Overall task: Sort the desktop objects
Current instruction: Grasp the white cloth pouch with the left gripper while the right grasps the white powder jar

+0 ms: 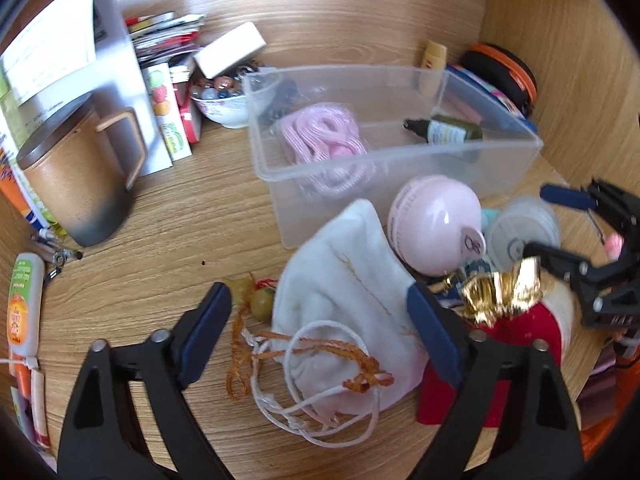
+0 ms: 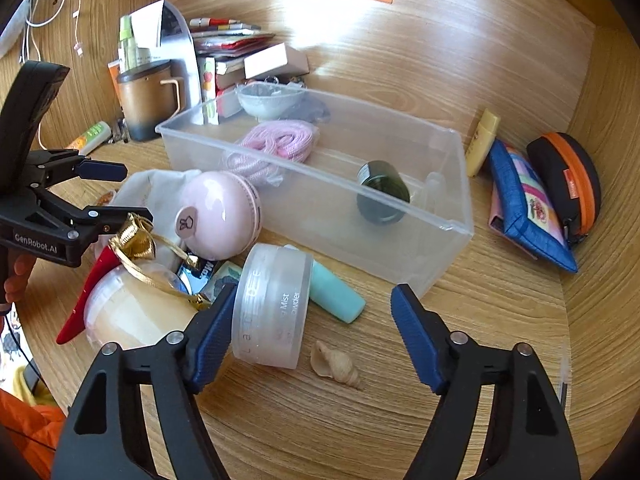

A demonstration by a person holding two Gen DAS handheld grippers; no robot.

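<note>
Wood desk (image 2: 400, 420) w/ bin (image 2: 440, 216), shell (image 2: 336, 365)

light: bright daylight, glare patch on my desk's back wall (image 2: 360, 40) | blur: left view kinda soft | edges: heavy fisheye bend, dark corners

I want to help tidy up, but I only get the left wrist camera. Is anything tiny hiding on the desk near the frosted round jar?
Observer: Yes. A small beige spiral seashell lies on the wooden desk, just in front of the frosted round plastic jar.
Operator: Is the right gripper holding it?
Observer: No. The right gripper has its jaws open, and the seashell sits between them, untouched.
</note>
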